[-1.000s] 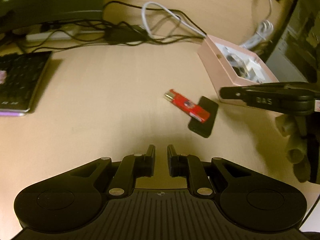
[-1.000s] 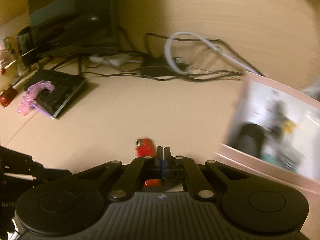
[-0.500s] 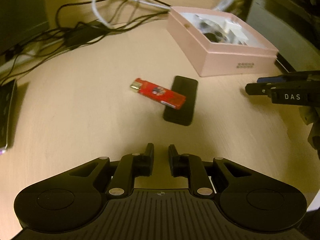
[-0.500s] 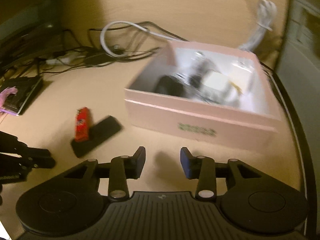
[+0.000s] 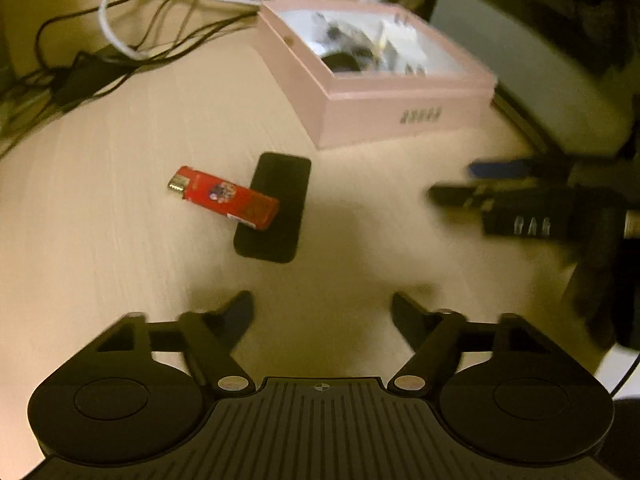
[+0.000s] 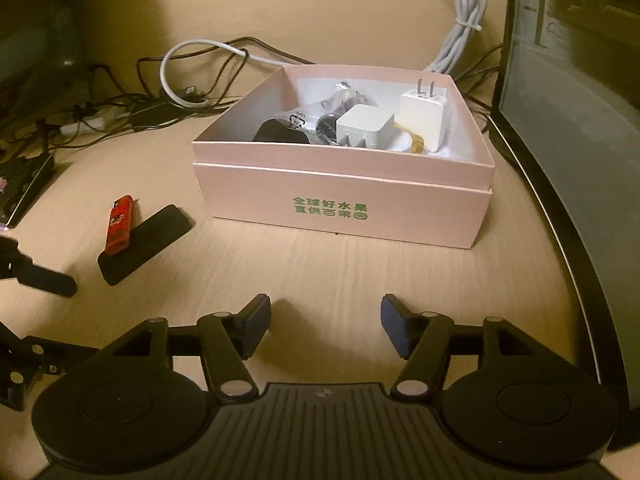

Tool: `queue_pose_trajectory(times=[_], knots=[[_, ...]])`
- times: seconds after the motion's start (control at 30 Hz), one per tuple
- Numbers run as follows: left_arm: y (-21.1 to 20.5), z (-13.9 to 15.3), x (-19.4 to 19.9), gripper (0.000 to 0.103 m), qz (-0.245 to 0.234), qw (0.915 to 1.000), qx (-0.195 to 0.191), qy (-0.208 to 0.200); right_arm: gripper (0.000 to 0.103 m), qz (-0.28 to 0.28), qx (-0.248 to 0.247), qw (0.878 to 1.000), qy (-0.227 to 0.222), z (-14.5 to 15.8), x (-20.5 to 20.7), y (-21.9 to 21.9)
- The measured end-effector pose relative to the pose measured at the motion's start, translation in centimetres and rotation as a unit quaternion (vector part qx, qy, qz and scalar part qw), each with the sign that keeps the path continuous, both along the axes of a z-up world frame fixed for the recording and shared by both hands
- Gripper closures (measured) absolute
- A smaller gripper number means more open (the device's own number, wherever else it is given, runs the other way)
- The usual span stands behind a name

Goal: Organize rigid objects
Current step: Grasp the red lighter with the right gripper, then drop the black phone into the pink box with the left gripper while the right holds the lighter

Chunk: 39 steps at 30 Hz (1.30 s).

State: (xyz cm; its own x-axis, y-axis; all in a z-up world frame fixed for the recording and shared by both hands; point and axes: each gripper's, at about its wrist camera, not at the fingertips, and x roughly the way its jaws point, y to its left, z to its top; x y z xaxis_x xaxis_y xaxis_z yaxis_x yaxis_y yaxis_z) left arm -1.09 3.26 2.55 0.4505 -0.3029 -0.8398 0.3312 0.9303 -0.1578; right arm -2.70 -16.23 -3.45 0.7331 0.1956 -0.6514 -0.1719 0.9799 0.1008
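Observation:
A red lighter (image 5: 224, 197) (image 6: 119, 224) lies with one end propped on a flat black slab (image 5: 276, 208) (image 6: 146, 243) on the wooden desk. To their right stands an open pink box (image 5: 400, 116) (image 6: 344, 216) holding white chargers (image 6: 400, 120) and dark items. My left gripper (image 5: 322, 316) hovers just short of the slab, its jaws opening with nothing between them. My right gripper (image 6: 325, 322) faces the box front, jaws opening too, nothing between them. The right gripper (image 5: 472, 188) also shows at the right edge of the left wrist view.
Tangled black and white cables (image 6: 192, 80) lie behind the box. A bundled white cord (image 6: 464, 24) hangs at the back right. A dark computer case (image 6: 580, 100) stands along the right side. A keyboard edge (image 6: 24, 188) sits at far left.
Both grippers went from shut to open. The left one swung towards the lighter and slab; the right one turned from the lighter to face the pink box.

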Motion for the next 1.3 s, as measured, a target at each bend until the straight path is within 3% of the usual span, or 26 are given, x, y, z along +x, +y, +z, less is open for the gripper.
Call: queue_pose_trajectory(times=[0.07, 0.17, 0.27, 0.4, 0.5, 0.57, 0.6, 0.77, 0.97, 1.2, 1.3], knots=[[1.2, 0.9, -0.3, 0.031, 0.025, 0.9996, -0.004, -0.011, 0.042, 0.05, 0.024, 0.998, -0.012, 1.3, -0.1, 1.5], [3.9, 1.8, -1.1, 0.031, 0.078, 0.9968, 0.002, -0.02, 0.042, 0.124, -0.002, 0.99, -0.065, 3.3, -0.3, 5.4], [6.2, 2.0, -1.9, 0.031, 0.128, 0.9915, 0.003, -0.023, 0.045, 0.188, -0.007, 0.979, -0.08, 4.3, 1.0, 9.6], [7.8, 1.8, -3.3, 0.031, 0.162, 0.9866, -0.011, -0.018, 0.053, 0.225, -0.019, 0.973, -0.05, 3.2, 4.6, 13.9], [8.6, 2.0, -4.3, 0.031, 0.169, 0.9852, -0.018, -0.02, 0.066, 0.223, -0.034, 0.974, -0.018, 1.8, 6.7, 15.2], [8.9, 2.0, -4.4, 0.031, 0.169, 0.9851, -0.019, -0.023, 0.08, 0.226, -0.038, 0.973, -0.015, 1.8, 6.6, 15.3], [8.7, 2.0, -4.2, 0.031, 0.168, 0.9854, -0.018, -0.025, 0.08, 0.23, -0.039, 0.972, -0.011, 1.9, 6.4, 15.3], [6.2, 2.6, -2.3, 0.031, 0.124, 0.9911, -0.01, -0.049, 0.081, 0.207, -0.021, 0.978, -0.03, 3.5, 4.3, 12.3], [1.0, 2.6, 2.3, 0.031, 0.044, 0.9958, 0.011, -0.079, 0.08, 0.114, -0.002, 0.993, -0.038, 3.7, 1.8, 5.9], [-3.1, 0.3, 5.7, 0.031, -0.004, 0.9952, 0.072, -0.065, 0.08, 0.035, -0.003, 0.999, -0.01, 1.7, -1.1, 0.8], [-3.3, -0.6, 6.2, 0.028, -0.006, 0.9958, 0.07, -0.06, 0.081, 0.021, 0.0, 1.0, -0.003, 1.2, -2.0, -0.1]])
